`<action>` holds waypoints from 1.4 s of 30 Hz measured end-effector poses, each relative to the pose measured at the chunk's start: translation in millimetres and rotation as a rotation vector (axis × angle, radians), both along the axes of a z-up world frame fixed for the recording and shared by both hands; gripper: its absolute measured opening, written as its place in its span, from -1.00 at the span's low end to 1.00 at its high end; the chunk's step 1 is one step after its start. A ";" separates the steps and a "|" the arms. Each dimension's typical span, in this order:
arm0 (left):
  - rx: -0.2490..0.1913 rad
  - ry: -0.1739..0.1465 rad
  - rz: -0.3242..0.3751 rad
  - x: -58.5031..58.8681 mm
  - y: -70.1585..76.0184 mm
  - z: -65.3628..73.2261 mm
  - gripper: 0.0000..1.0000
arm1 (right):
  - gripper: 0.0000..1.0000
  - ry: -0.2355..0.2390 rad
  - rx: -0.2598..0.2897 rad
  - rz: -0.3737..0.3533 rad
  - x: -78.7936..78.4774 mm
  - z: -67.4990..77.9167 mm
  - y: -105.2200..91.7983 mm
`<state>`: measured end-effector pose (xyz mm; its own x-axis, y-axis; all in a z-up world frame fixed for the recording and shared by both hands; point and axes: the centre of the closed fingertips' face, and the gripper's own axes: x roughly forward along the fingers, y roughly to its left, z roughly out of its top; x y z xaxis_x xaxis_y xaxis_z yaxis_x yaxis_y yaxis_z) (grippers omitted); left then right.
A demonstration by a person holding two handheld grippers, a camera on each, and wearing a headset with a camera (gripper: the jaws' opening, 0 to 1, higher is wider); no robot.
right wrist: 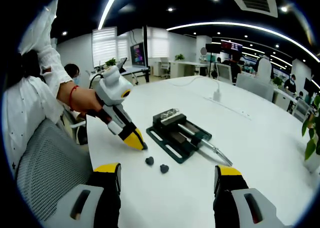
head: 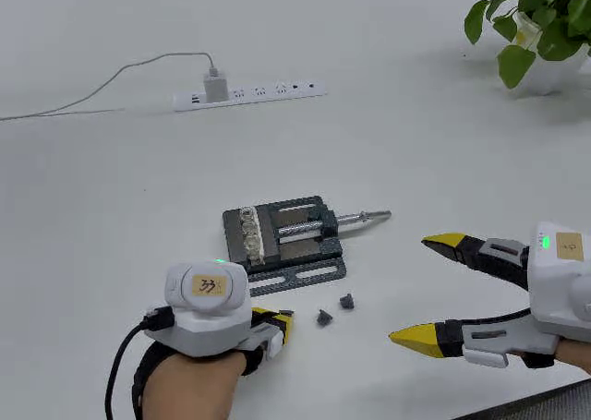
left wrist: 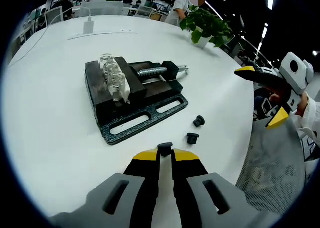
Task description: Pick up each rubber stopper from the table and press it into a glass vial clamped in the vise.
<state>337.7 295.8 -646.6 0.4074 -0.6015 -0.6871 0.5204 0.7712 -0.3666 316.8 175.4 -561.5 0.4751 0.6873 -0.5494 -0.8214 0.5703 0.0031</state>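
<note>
The left gripper point(left wrist: 165, 156) sits just in front of the vise point(head: 295, 246). Its jaws are drawn almost together and pinch one stopper point(left wrist: 165, 148) at the very tips, low over the worktop point(head: 416, 162). The right gripper point(head: 420, 289) hangs to the right of the vise, jaws spread wide and holding nothing. Two loose stoppers point(head: 324, 318) point(head: 347, 301) lie close together on the worktop, just in front of the vise's right end. The vials point(head: 250, 233) stand in a row, mouths up, clamped at the vise's left end.

The stoppers look small, light and soft. They should grip well, but a hard squeeze may make one roll or pop out, so it seems best to hold the wider head and leave the narrow plug free to enter. The glass is likely brittle, and the vials stand tight together. A press should probably go straight down the neck, since a slanted push could chip a rim or knock the next vial.

The vise's screw handle point(head: 365, 219) sticks out to its right, toward the right gripper. A power strip point(head: 249, 94) lies well behind the vise, and a plant point(head: 536, 23) stands far off to its rear right. Neither blocks the way.
</note>
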 end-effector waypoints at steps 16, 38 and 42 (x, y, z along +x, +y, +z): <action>0.064 -0.052 -0.094 -2.8 -2.7 0.3 -0.91 | 0.47 0.000 0.003 -0.004 -0.5 -0.5 0.0; 0.070 -0.065 -0.162 -3.1 -11.6 6.7 -0.92 | 0.46 0.003 0.004 0.001 -0.4 -0.8 -2.1; 0.052 -0.086 -0.185 -4.3 -11.2 18.6 -0.92 | 0.45 0.003 0.009 0.006 -0.4 1.5 1.0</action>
